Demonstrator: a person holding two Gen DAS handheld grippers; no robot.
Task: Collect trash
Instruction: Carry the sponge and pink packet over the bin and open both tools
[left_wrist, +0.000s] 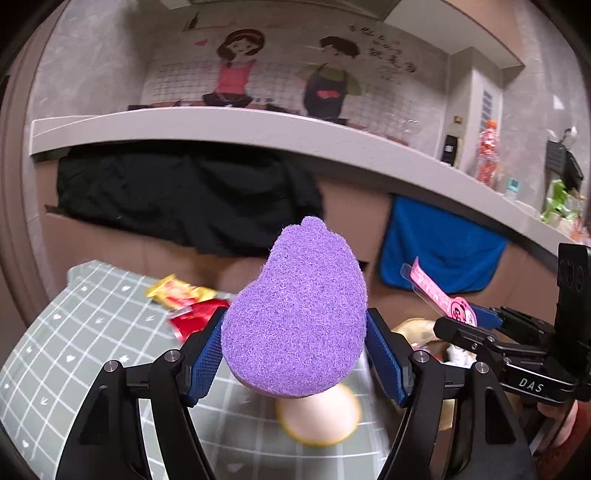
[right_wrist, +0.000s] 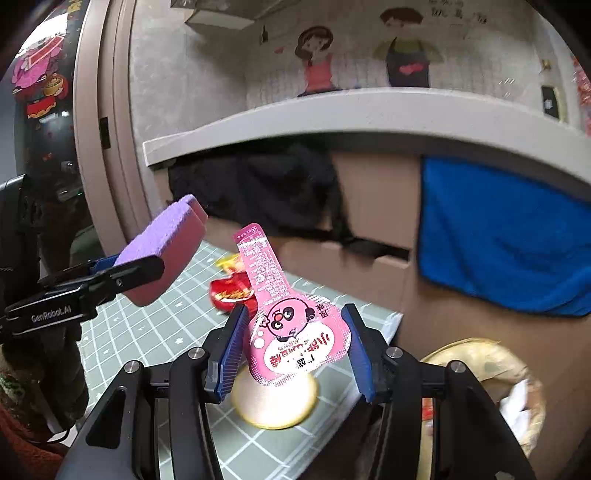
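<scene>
My left gripper (left_wrist: 295, 354) is shut on a purple sponge (left_wrist: 299, 314), held above the checked table; the sponge also shows in the right wrist view (right_wrist: 162, 243). My right gripper (right_wrist: 295, 343) is shut on a pink snack wrapper (right_wrist: 288, 325) with a cartoon face, seen from the left wrist too (left_wrist: 439, 295). Red and yellow snack wrappers (left_wrist: 188, 302) lie on the table's far side (right_wrist: 232, 288). A tan trash bag (right_wrist: 491, 369) with paper inside stands open at the right, beside the table.
The table has a grey-green checked cloth (left_wrist: 74, 354). A round cream coaster (right_wrist: 275, 398) lies under the grippers. Behind stand cardboard boxes (right_wrist: 369, 206) with a black cloth and a blue towel (right_wrist: 502, 236), under a grey counter (left_wrist: 258, 129).
</scene>
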